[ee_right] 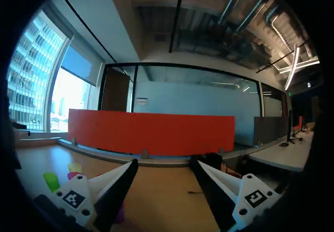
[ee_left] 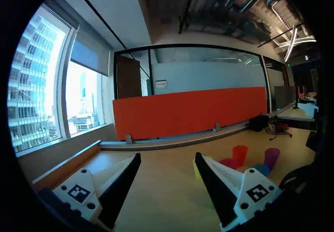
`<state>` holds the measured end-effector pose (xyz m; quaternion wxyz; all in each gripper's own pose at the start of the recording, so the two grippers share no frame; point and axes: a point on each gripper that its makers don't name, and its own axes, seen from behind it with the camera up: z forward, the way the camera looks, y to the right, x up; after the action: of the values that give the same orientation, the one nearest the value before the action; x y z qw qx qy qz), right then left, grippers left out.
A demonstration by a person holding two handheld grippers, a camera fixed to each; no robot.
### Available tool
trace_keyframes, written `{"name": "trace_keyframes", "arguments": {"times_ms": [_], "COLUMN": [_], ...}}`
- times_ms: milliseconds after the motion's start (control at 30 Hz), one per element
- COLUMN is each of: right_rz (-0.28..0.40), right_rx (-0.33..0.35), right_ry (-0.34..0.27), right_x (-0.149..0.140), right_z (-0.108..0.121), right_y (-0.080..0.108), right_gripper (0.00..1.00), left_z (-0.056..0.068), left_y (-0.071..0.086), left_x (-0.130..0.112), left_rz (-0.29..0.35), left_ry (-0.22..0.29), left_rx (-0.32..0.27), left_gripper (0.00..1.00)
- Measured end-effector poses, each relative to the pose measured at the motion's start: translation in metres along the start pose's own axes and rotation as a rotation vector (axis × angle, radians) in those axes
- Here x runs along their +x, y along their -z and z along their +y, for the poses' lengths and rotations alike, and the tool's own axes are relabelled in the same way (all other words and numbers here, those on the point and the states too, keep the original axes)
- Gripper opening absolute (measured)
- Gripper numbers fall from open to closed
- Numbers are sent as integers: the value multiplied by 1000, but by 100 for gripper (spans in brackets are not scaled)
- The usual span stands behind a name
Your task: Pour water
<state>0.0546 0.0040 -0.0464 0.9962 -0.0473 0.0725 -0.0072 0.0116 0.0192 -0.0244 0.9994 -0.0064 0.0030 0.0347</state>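
Cups (ee_left: 240, 155) stand grouped on the bench (ee_left: 167, 203); left gripper (ee_left: 167, 155) and right gripper (ee_right: 164, 161) both have fingers apart, empty. Either should come in level, straddling one cup squarely.

Left gripper view: low over the wooden desk (ee_left: 167, 190), looking past the left gripper (ee_left: 167, 154) to the orange partition (ee_left: 188, 113), window (ee_left: 37, 98) at left, coloured cups (ee_left: 240, 155) close at lower right; right gripper view: low past the right gripper (ee_right: 164, 160), facing the same partition, tilted higher toward the ceiling (ee_right: 200, 23). Both share desk, partition, window and cups, the cups lower left in the latter
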Motion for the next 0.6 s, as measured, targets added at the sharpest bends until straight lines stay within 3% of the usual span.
{"name": "trace_keyframes", "arguments": {"times_ms": [600], "right_rz": [-32], "right_rx": [-50], "right_ry": [-44], "right_x": [-20], "right_z": [13], "right_y": [0], "right_gripper": [100], "left_z": [-4], "left_y": [-12], "left_x": [-35], "left_rz": [-17], "left_ry": [-10], "left_rx": [58], "left_gripper": [96]}}
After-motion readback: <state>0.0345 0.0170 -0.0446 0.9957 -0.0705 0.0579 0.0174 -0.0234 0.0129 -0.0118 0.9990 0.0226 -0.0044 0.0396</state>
